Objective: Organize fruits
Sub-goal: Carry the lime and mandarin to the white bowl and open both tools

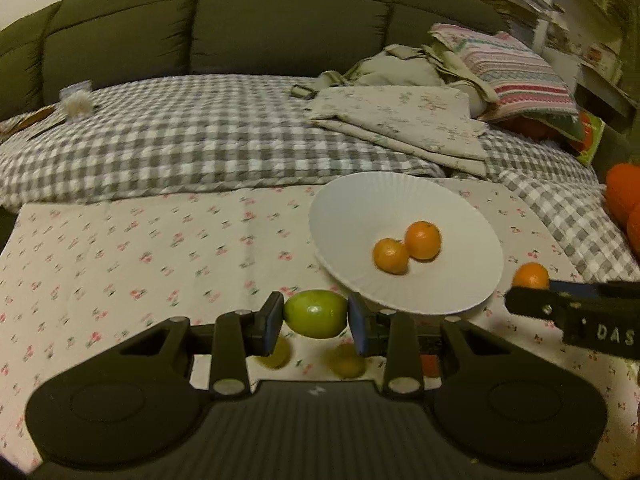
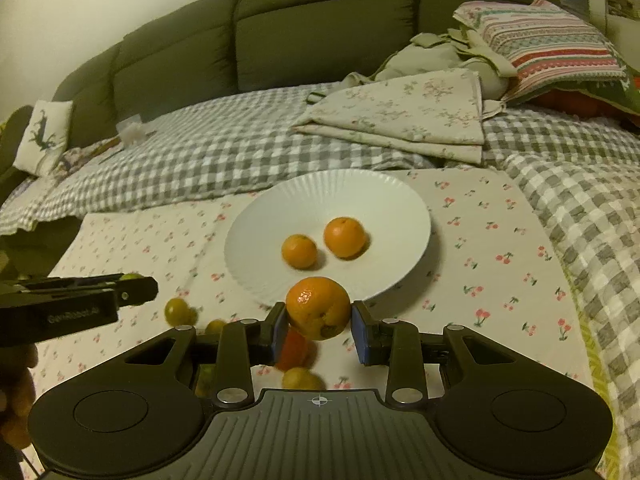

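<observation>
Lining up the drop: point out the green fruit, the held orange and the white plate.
green fruit [image 1: 315, 314], left wrist view, front skin.
held orange [image 2: 318, 307], right wrist view, front skin.
white plate [image 2: 320, 196], right wrist view, bare far inside.

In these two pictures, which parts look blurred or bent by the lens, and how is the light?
Left wrist view: dim, warm light; the sofa back bows from fisheye distortion; the fruits under the jaws are blurred, while the green fruit they hold stays fairly sharp. Right wrist view: same dim light; the orange in the jaws shows a small glare spot; loose fruits below smear.
</observation>
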A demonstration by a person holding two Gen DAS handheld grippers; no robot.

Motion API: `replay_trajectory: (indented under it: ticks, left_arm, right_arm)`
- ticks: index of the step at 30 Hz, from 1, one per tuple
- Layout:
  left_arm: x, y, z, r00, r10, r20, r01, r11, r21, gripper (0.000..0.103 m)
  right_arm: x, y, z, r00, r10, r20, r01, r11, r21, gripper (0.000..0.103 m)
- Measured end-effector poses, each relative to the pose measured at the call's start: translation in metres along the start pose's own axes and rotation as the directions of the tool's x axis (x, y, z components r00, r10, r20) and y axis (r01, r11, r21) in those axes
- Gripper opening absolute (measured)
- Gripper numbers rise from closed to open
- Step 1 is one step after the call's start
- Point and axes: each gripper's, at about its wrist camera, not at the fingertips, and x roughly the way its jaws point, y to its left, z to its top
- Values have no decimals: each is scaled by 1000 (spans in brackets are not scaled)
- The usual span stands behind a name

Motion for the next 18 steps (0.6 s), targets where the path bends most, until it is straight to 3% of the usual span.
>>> replay_trajectory:
  ticks: [11, 18]
  left_arm:
    - [32, -23, 7, 998, -58, 23, 55, 994, 96, 33]
    - [52, -39, 4, 995, -93, 25, 87, 982, 169, 33]
  right_arm:
    - [23, -26, 20, 999, -8, 33, 6, 998, 55, 32]
    - [41, -22, 21, 1000, -3, 27, 3, 1000, 12, 32]
